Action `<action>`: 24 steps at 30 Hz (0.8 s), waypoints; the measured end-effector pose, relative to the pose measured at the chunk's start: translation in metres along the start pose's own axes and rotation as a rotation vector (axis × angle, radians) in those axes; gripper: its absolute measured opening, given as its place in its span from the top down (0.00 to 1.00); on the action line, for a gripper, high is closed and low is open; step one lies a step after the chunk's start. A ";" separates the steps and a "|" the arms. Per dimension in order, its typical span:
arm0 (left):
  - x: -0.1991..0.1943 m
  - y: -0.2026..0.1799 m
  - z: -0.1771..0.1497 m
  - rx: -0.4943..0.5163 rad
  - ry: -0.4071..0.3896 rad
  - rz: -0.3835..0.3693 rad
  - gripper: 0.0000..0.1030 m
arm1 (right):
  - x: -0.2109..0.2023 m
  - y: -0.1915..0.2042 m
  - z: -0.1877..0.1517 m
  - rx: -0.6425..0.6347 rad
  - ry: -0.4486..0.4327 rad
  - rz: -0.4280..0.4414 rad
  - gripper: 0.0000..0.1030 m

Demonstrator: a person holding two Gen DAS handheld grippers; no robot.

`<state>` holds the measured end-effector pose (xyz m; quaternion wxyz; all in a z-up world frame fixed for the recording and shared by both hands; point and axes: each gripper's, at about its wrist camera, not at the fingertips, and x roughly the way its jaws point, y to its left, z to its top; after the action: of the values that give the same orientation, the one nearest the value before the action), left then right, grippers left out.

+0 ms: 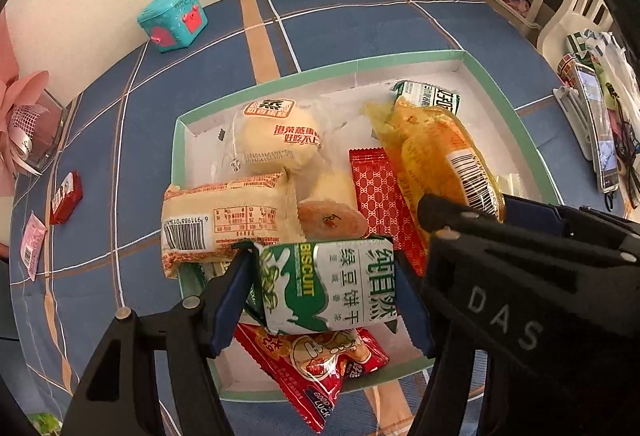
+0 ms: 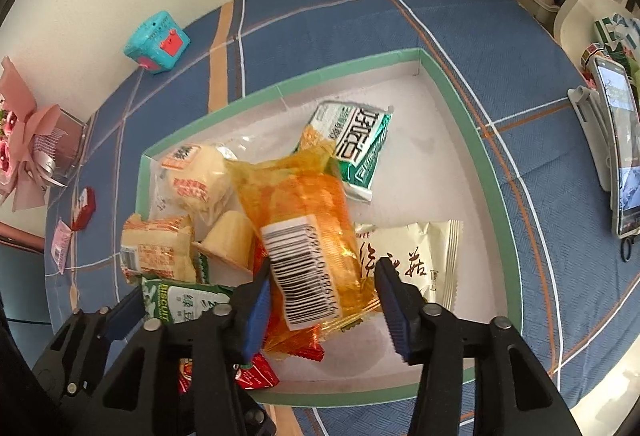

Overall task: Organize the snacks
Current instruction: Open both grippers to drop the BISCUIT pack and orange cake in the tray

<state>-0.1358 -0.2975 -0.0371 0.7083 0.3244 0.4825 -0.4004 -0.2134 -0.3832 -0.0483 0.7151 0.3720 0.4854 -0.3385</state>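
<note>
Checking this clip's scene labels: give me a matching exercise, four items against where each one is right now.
Items:
1. green biscuit packet
2. orange packet
3. teal cube
4. small red packet

Places:
A. on the cloth near the wall
B. between the right gripper fingers
C. on the cloth beside the pink packet
D. between the left gripper fingers

Pairs: 1-D, 2-B, 3-A, 4-C

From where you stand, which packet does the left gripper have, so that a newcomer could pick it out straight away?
Find the green-rimmed tray on the blue checked cloth. At its near edge, the left gripper has a biscuit packet between its blue pads. It is green and white with "BISCUIT" printed on it, unlike the red packet beneath it and the orange one alongside.
</note>
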 end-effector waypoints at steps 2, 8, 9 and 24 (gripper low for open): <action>0.002 0.000 0.000 -0.002 0.009 -0.002 0.31 | 0.001 -0.001 0.000 0.004 0.004 -0.002 0.42; 0.001 -0.002 -0.002 0.015 0.005 0.010 0.26 | 0.009 -0.002 0.000 0.008 0.025 -0.007 0.32; 0.000 -0.002 -0.002 0.016 0.003 0.007 0.26 | 0.010 -0.002 0.000 0.007 0.027 -0.006 0.31; -0.039 0.000 0.005 0.023 -0.104 -0.024 0.24 | -0.044 -0.003 0.005 0.023 -0.115 0.021 0.31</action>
<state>-0.1419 -0.2913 0.0015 0.7238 0.3055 0.4441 -0.4307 -0.2274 -0.3835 -0.0059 0.7412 0.3650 0.4355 -0.3574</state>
